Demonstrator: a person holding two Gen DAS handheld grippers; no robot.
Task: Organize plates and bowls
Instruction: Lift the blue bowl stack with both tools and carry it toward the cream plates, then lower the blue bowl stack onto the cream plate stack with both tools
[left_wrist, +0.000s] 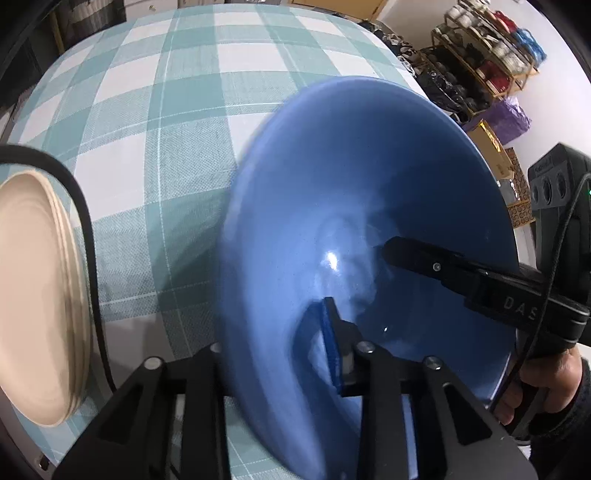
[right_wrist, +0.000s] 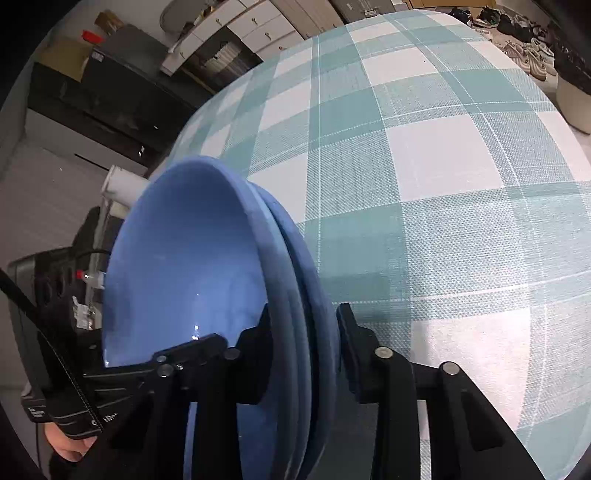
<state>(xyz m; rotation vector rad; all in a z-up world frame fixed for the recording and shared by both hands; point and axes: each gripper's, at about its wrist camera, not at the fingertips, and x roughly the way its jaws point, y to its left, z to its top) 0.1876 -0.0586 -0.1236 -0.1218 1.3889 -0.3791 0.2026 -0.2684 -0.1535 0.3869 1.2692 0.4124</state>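
Two wrist cameras look down at a table covered by a teal and white checked tablecloth (left_wrist: 155, 122). A stack of blue bowls (right_wrist: 177, 266) sits at the near edge of the table, close to the person, and both grippers straddle its rim from opposite sides.

The left gripper (left_wrist: 280, 343) has one finger inside the top bowl and one outside; the picture is blurred, so whether its pads press the rim cannot be told. The right gripper (right_wrist: 303, 332) has a black finger on each side of the stacked rims, with a gap showing on the outer side, so it looks released rather than clenched.

A stack of beige plates (left_wrist: 40, 295) lies on the cloth at the far left of the left camera's view, well apart from the bowls
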